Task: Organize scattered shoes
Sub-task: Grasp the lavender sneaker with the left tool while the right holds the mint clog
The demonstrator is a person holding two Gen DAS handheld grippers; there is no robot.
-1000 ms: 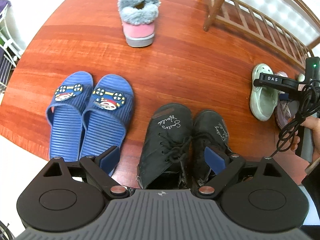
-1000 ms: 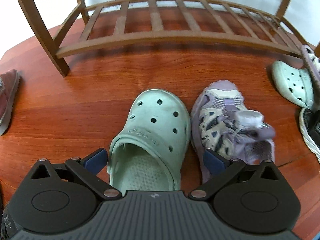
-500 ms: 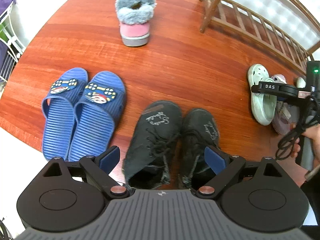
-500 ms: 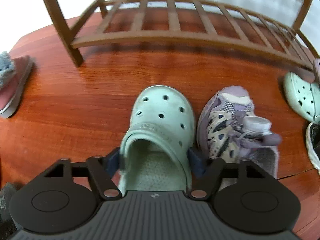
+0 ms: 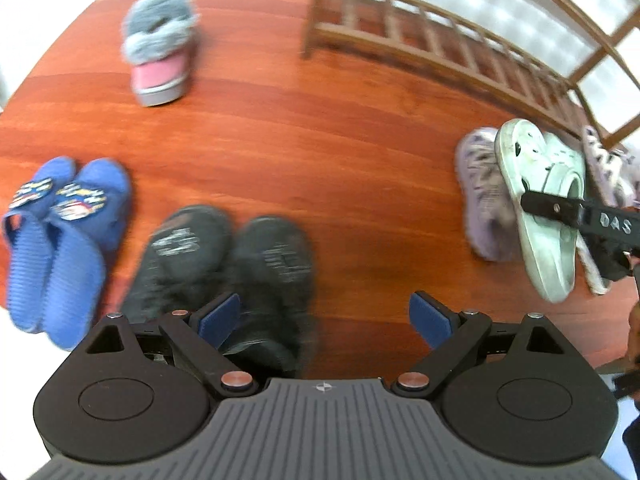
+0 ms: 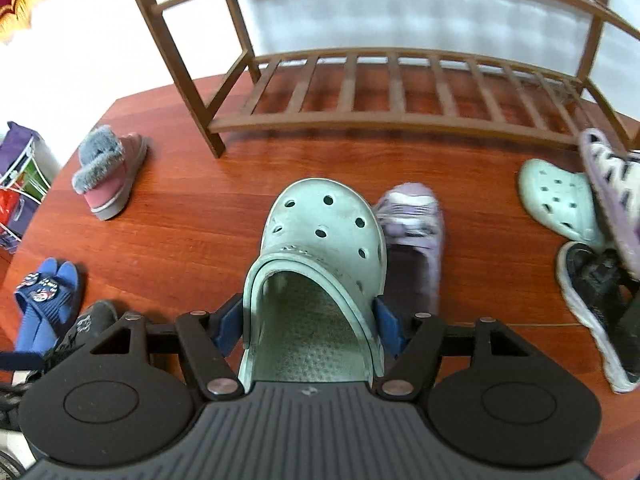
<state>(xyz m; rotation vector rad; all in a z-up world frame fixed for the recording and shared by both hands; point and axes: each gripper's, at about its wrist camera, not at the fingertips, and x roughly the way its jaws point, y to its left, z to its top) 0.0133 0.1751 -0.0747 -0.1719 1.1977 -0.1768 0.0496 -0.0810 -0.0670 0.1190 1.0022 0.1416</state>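
Observation:
My right gripper (image 6: 310,322) is shut on a mint green clog (image 6: 320,240), its pads pressing both sides of the heel opening. The clog hangs above the wooden floor, toe pointing at the brown slatted shoe rack (image 6: 400,92). The left wrist view shows the same clog (image 5: 540,200) tilted up with its sole showing and one finger (image 5: 560,209) across it. My left gripper (image 5: 324,316) is open over bare floor, just right of a pair of black lace-up boots (image 5: 276,256). Nothing sits between its pads.
Blue slippers (image 5: 60,232) lie left of the boots, and a pink fuzzy slipper (image 5: 160,48) lies farther off. A purple sneaker (image 6: 416,220) rests under the clog. At right are a second mint clog (image 6: 560,204), another purple sneaker (image 6: 612,188) and a black-and-white sneaker (image 6: 596,300).
My right gripper closed on the mint clog and lifted it off the floor beside the purple sneaker. My left gripper slid right, from over the black boots to bare floor.

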